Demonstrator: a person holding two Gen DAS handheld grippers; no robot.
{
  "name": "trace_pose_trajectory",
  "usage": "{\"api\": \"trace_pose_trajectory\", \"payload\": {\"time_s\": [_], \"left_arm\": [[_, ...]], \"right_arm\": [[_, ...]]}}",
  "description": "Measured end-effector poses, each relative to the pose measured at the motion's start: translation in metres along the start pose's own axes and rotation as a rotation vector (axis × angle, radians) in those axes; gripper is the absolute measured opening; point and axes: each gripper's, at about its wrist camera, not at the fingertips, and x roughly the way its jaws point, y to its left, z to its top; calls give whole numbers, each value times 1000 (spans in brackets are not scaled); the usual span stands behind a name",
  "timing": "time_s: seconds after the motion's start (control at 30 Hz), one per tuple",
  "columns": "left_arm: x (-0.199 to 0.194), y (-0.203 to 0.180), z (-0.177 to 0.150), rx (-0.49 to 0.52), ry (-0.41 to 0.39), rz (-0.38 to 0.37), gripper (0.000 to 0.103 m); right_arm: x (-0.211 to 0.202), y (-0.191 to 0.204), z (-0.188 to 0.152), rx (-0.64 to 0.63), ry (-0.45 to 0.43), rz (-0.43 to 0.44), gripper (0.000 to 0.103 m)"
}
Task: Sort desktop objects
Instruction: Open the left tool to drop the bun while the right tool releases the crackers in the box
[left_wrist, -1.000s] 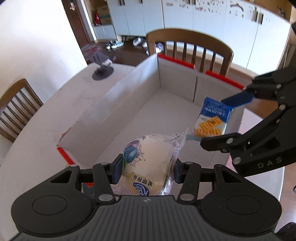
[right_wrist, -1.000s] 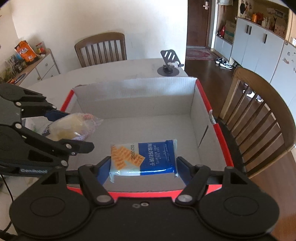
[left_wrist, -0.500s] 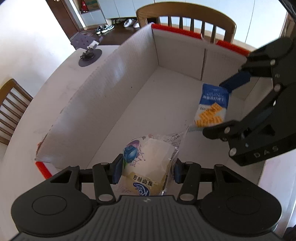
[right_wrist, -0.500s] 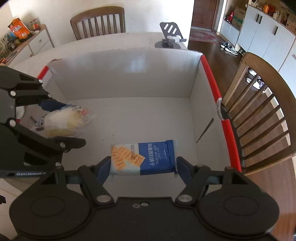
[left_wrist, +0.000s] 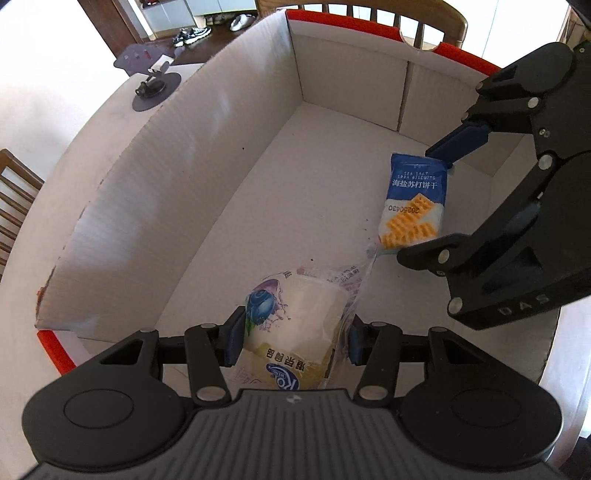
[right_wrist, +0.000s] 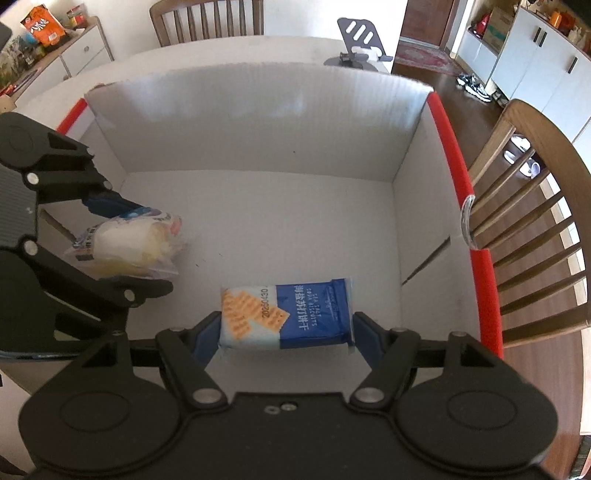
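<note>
The left tongs (left_wrist: 293, 341) grip a wrapped bread bun (left_wrist: 295, 332) in a clear packet printed with a blueberry, the blue pads pressed against both of its sides. The bun is held inside the open top of a white cardboard box (left_wrist: 207, 177), at the box's near-left end as the right wrist view shows it (right_wrist: 129, 240). Whether the packet touches the box floor cannot be told.

The right tongs (right_wrist: 286, 332) clamp a blue-and-white packet of soda crackers (right_wrist: 286, 315) by its two short ends, the packet lying crosswise between the pads. It is held inside the same box, over the floor near the wall closest to the right camera. In the left wrist view the crackers (left_wrist: 415, 206) hang to the right of the bun, apart from it, with the right tongs (left_wrist: 417, 201) reaching in from the right.

The box has red edging along its rim (right_wrist: 454, 147) and sits on a pale tabletop (left_wrist: 74, 155). A dark phone stand (right_wrist: 360, 44) rests on the tabletop beyond the box's far wall. Wooden chairs (right_wrist: 532, 221) stand around the tabletop, and white cabinets (right_wrist: 535, 62) line the room behind.
</note>
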Motion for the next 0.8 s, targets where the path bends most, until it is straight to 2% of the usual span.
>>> {"api": "trace_pose_trajectory", "payload": {"time_s": [0.1, 0.27, 0.33, 0.47, 0.8], "left_arm": [[1, 0, 1, 4, 6, -14, 54], [-1, -2, 3, 18, -9, -34, 77], [-3, -4, 2, 22, -9, -39, 82], [-10, -4, 1, 22, -23, -51, 83], [-25, 0, 0, 5, -67, -4, 90]], "right_arm": [[1, -2, 0, 3, 2, 14, 74], [2, -3, 0, -3, 7, 26, 75], [2, -4, 1, -4, 8, 31, 77], [2, -6, 3, -5, 11, 43, 78], [-15, -10, 2, 27, 6, 101, 80]]}}
